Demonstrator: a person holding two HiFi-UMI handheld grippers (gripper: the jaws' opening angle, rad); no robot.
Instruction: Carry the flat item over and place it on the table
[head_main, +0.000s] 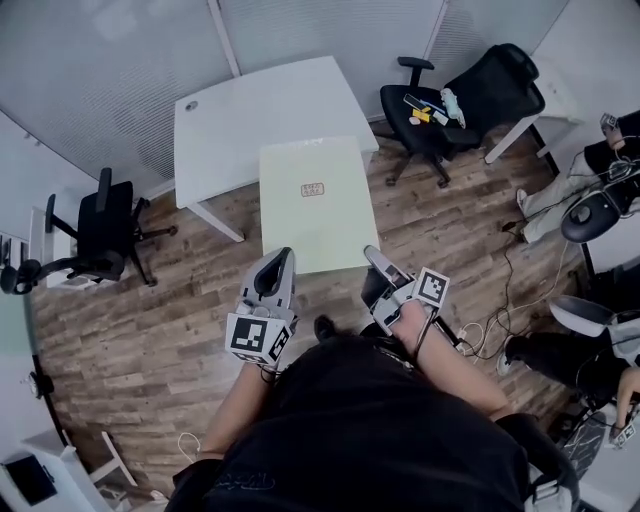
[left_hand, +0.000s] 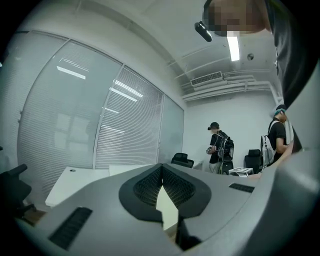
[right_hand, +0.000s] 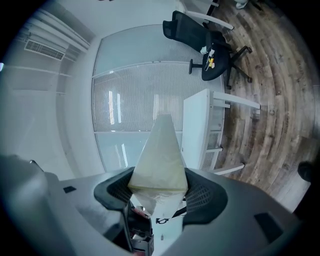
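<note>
Board (head_main: 312, 205): flat, pale cream, small label at centre | held above wood floor (head_main: 150, 330), far edge by white table (head_main: 250, 110) | left gripper (head_main: 279, 260), right gripper (head_main: 373, 254): both clamped on its near edge.

This was an office: a white table (head_main: 240, 120), black swivel chairs (head_main: 497, 88), glass walls with blinds (head_main: 100, 70), and a wood-plank floor (head_main: 150, 320).

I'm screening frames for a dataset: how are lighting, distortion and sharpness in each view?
Head view: even, soft light, sharp; fisheye bows the walls; no glare on the flat board. Left gripper view: ceiling lamp blown out, corners vignetted black. Right gripper view: floor planks curve strongly; the flat board stretches to a point.
</note>
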